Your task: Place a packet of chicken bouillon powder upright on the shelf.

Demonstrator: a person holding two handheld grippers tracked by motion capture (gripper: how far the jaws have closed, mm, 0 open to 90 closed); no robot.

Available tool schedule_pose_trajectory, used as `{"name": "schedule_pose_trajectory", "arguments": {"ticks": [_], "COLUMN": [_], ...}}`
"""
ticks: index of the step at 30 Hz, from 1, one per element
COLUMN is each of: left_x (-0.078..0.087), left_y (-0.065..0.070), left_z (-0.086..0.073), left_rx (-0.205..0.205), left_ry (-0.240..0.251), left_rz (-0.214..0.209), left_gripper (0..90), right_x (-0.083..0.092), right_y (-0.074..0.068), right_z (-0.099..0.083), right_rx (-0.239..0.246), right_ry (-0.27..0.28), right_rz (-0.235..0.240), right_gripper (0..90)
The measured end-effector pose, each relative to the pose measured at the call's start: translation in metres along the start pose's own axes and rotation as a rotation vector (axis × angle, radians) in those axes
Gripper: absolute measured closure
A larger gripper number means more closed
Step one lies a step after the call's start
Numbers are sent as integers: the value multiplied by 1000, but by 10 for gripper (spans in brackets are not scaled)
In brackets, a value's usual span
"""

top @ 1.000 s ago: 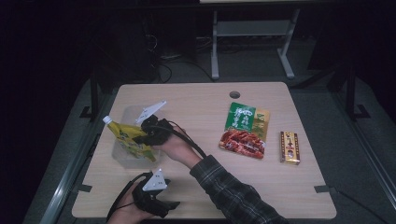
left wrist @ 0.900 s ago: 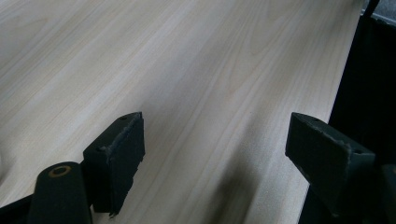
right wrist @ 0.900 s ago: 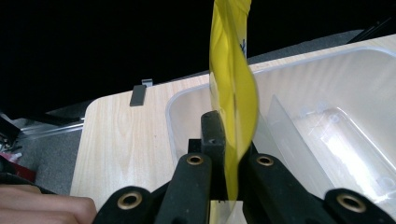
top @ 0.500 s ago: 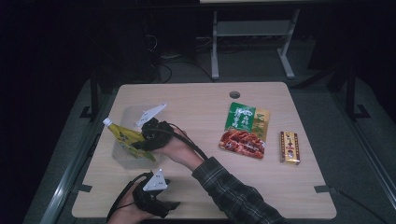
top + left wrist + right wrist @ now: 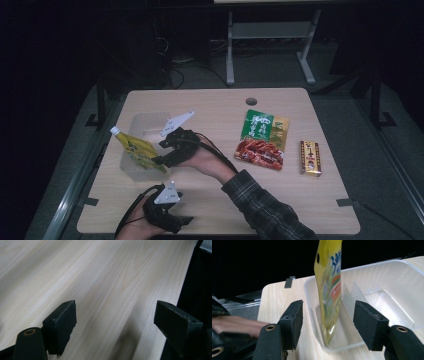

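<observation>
A yellow pouch (image 5: 136,150) with a white cap stands tilted in a clear plastic tub (image 5: 146,125) at the table's left. In the right gripper view the yellow pouch (image 5: 329,285) leans on the tub's near wall (image 5: 317,322). My right gripper (image 5: 161,153) sits just right of it, and its jaws have just been opening. The right gripper (image 5: 328,312) is open, with the pouch ahead of the pads and untouched. My left gripper (image 5: 186,220) rests near the front edge. The left gripper (image 5: 115,315) is open over bare wood.
A green and red food packet (image 5: 262,138) lies right of centre, and a small yellow box (image 5: 310,158) lies beyond it. A round cable hole (image 5: 251,101) is near the far edge. The table's front edge runs close beside the left gripper.
My right gripper's jaws have parted and let go of the yellow pouch, and the hand has drawn back to the right. The pouch stays leaning in the tub. The left gripper has not moved.
</observation>
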State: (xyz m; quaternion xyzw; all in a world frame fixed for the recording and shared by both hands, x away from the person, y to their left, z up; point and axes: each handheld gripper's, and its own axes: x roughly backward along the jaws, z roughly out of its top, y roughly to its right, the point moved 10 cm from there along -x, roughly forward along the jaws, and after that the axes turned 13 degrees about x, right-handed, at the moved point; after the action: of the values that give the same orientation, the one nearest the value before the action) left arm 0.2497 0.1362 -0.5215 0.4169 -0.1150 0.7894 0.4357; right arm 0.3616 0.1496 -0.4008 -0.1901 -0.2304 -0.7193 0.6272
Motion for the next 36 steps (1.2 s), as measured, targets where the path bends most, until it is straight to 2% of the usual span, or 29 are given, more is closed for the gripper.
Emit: {"name": "schedule_pose_trajectory", "arguments": {"ticks": [4, 5, 9, 16, 22, 23, 25, 30, 36], "left_x": [0, -1, -2, 0, 1, 0, -1, -5, -8], "left_y": [-1, -1, -2, -5, -6, -6, -7, -6, -12], "left_z": [0, 0, 1, 5, 8, 9, 11, 17, 27], "left_rx": [8, 10, 16, 19, 27, 23, 18, 36, 23], "left_ry": [1, 2, 1, 13, 29, 30, 32, 49, 56], "left_rz": [0, 0, 0, 2, -4, -6, -5, -17, -7], "left_gripper": [176, 176, 175, 172, 173, 173, 173, 173, 173], "right_x": [14, 18, 32, 57, 76, 79, 85, 102, 120], "right_y": [0, 2, 2, 8, 10, 11, 9, 6, 3], "right_z": [-10, -13, -24, -44, -69, -74, -83, -107, -139], "right_rx": [-4, 10, -16, -25, -39, -24, -54, -79, -130], "right_ry": [-3, -6, -3, -16, -40, -41, -52, -81, -115], "right_rz": [-18, -26, -40, -80, -112, -117, -124, -148, -179], "right_gripper": [397, 396, 396, 393, 393, 393, 393, 393, 399]}}
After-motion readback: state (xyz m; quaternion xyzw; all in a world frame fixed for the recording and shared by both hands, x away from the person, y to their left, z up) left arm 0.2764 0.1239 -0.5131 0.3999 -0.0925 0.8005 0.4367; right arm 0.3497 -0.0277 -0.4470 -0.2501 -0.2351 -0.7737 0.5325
